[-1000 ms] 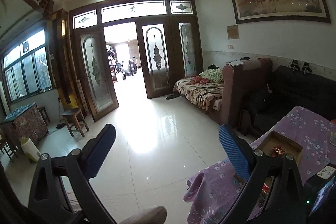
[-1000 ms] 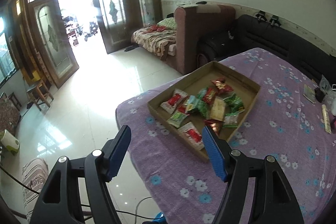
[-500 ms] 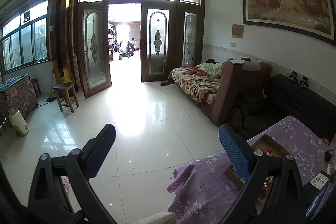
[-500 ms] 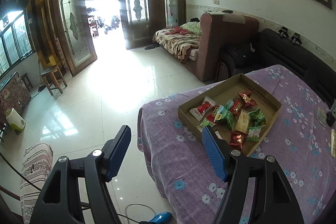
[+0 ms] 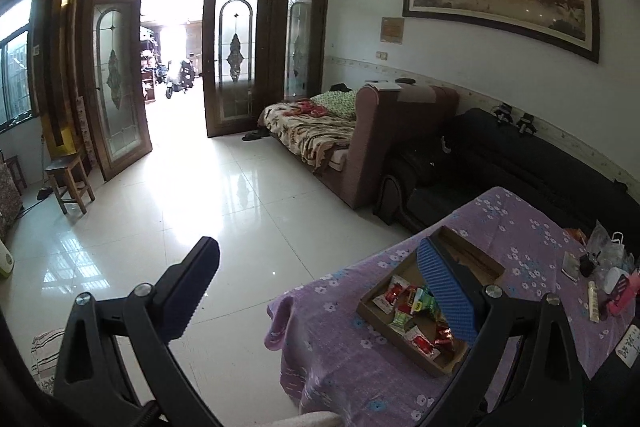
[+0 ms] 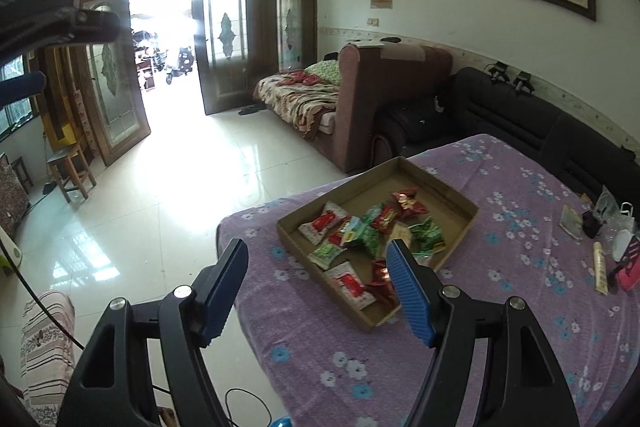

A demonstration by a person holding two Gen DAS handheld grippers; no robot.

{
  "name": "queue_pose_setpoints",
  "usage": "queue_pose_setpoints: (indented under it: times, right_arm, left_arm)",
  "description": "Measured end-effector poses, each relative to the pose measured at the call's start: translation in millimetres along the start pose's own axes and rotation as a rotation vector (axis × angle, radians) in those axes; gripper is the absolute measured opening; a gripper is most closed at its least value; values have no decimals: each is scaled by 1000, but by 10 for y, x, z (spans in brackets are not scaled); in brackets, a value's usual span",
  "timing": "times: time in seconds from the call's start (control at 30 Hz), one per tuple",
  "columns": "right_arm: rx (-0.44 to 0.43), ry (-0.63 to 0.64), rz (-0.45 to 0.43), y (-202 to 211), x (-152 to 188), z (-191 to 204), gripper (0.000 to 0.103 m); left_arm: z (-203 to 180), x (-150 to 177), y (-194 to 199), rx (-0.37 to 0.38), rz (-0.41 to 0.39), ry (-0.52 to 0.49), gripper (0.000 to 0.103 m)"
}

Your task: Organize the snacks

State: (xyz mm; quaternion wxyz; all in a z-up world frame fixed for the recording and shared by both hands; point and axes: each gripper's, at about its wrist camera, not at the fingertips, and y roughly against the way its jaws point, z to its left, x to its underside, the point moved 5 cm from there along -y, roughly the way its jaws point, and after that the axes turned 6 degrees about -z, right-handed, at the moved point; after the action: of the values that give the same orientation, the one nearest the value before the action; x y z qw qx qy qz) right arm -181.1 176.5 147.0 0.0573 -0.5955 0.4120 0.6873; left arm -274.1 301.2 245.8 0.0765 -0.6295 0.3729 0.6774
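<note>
From the left wrist view: left gripper (image 5: 316, 291) jaws stand wide apart, nothing between them, hanging off the table's near-left corner. I see the cardboard tray (image 5: 472, 259) on the purple cloth table (image 5: 520, 227), close to that corner, with snack packets (image 5: 412, 311) heaped at its near end; the far end looks bare.

From the right wrist view: right gripper (image 6: 316, 287) jaws are opening, empty, above the table's near edge just short of the tray (image 6: 440, 187). Packets (image 6: 372, 231) overlap in a loose pile. My judgement: approach low and pick one outlying packet, such as the red-and-white packet (image 6: 350, 283) by the near rim, pinching its flat body rather than a crinkly seam.
</note>
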Motion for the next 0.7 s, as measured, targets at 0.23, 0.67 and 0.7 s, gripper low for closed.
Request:
queue_pose_setpoints:
  times: [0.23,0.67,0.7]
  right_arm:
    - [48,-17,22,42,105,-148,73]
    - [96,-101,70,15,223,-323,73]
    - [92,-98,76,6,229,-302,73]
  left_arm:
    - [-294,139,-93,48,51,-60,99]
    - [-305,200,-141,69,95,-96,99]
    - [-296,204,-145,70,97,-97,99]
